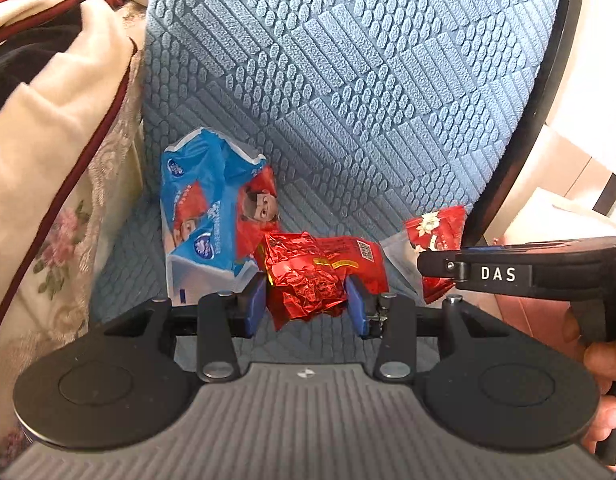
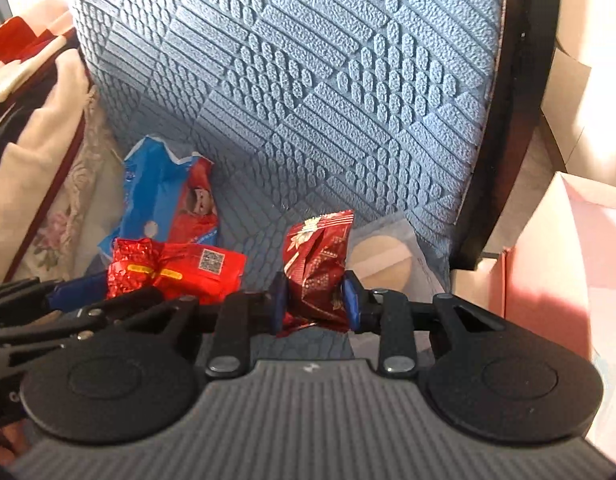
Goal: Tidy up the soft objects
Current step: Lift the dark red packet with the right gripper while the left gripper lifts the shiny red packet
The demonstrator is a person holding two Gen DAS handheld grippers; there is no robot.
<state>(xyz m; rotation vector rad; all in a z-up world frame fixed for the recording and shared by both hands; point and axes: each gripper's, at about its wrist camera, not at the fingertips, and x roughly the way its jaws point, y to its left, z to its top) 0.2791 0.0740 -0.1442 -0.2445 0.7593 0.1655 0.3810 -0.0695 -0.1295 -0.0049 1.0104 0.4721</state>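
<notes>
My left gripper (image 1: pixel 306 300) is shut on a crinkled bright red foil packet (image 1: pixel 308 276), its blue pads pressing both sides. That packet (image 2: pixel 176 270) also shows at the lower left of the right wrist view. My right gripper (image 2: pixel 314 304) is shut on a dark red snack packet (image 2: pixel 316 268) with a flower print, held upright; the same packet (image 1: pixel 436 232) peeks out behind the right gripper's body in the left wrist view. A blue and red cartoon-printed pack (image 1: pixel 208 208) leans against the chair back at the left, also seen as the blue pack (image 2: pixel 164 196).
A blue textured chair cushion (image 1: pixel 348 80) fills the background, with a black frame (image 1: pixel 540 112) at its right. Cream and floral fabric (image 1: pixel 48 200) lies to the left. A clear pouch with a pale round piece (image 2: pixel 384 264) rests on the seat. A pink box (image 2: pixel 556 264) stands at the right.
</notes>
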